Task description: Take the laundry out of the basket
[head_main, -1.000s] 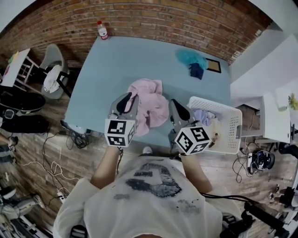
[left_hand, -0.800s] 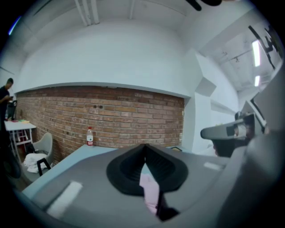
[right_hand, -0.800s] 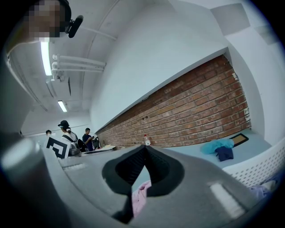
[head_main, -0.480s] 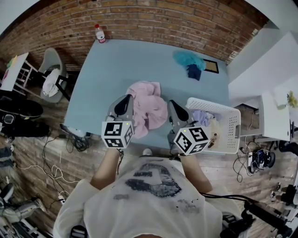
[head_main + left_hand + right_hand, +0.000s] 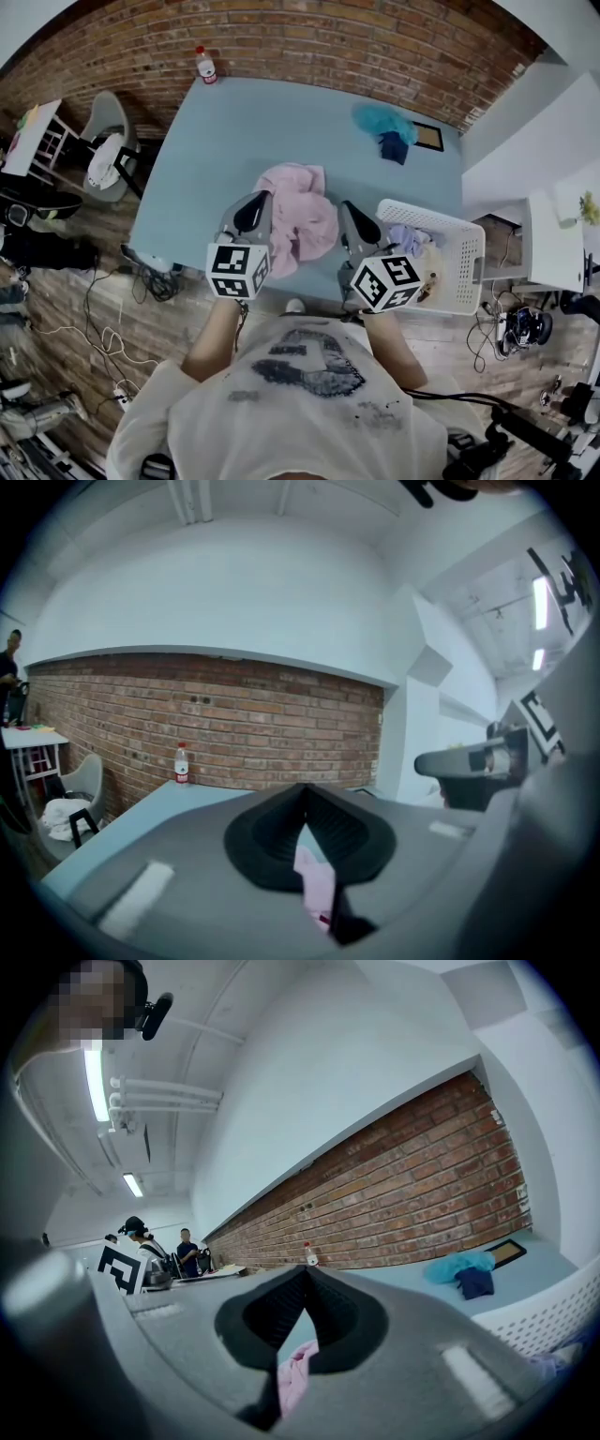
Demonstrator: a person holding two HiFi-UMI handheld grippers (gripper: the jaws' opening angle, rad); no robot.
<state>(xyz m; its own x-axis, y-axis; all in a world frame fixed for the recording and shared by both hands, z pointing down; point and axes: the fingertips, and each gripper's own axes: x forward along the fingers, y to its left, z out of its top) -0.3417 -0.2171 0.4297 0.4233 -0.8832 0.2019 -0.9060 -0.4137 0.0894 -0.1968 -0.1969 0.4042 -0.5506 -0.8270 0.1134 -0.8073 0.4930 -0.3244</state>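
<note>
one tabletop [image 5: 234, 131]. three loose clothes on it: one pink garment [image 5: 302, 211] by the near edge, one teal cloth [image 5: 382, 117] and one dark blue cloth [image 5: 395, 145] near the far right corner. one bottle [image 5: 207, 64] at the far left corner. one framed panel [image 5: 431, 134] at the far right corner. one white basket [image 5: 472, 262] at the near right corner, with one lilac piece [image 5: 409, 234] and one pale piece [image 5: 432, 277] showing inside.

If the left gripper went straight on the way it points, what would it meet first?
Probably bare tabletop: the shut left gripper points low across it, with the pink garment below and to its right rather than ahead. Beyond that, the brick wall; depth is unclear.
</note>
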